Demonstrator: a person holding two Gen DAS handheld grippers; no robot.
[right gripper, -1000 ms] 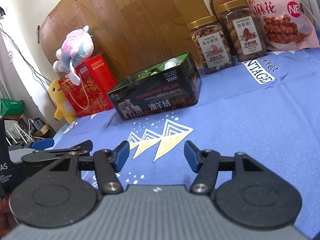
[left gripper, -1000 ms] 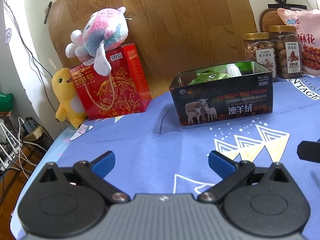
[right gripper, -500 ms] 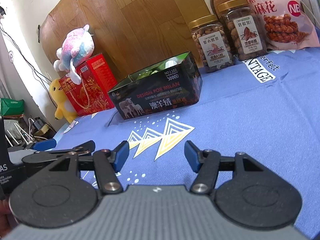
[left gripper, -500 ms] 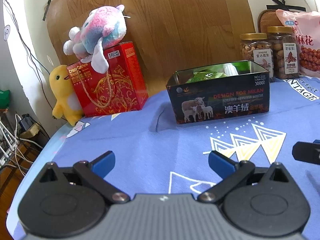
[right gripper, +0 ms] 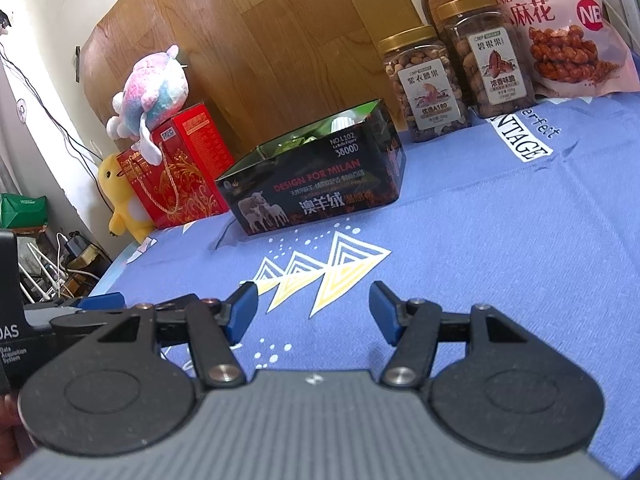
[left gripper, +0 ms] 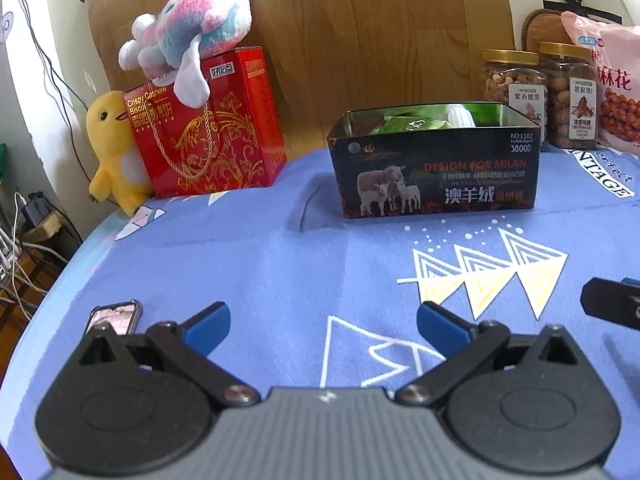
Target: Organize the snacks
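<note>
A dark open tin box (left gripper: 436, 172) (right gripper: 316, 196) with sheep printed on its side stands mid-table, with green snack packets and a small white item inside. Behind it to the right stand two gold-lidded nut jars (left gripper: 514, 84) (right gripper: 424, 88) and a pink bag of fried twists (left gripper: 612, 88) (right gripper: 560, 28). My left gripper (left gripper: 322, 326) hovers open over the blue cloth, well short of the box, nothing between its blue pads. In the right wrist view my right gripper (right gripper: 312, 310) is open too, empty, beside the left gripper (right gripper: 100, 302).
A red biscuit gift box (left gripper: 208, 128) (right gripper: 180, 168) with a pastel plush (left gripper: 192, 28) on top and a yellow duck plush (left gripper: 116, 152) stand at the back left. A phone (left gripper: 116, 316) lies near the table's left edge. Cables hang beyond that edge.
The left wrist view has tilted downward a little, bringing a phone at the near left into sight. The right gripper's view is unchanged and both grippers stay open.
</note>
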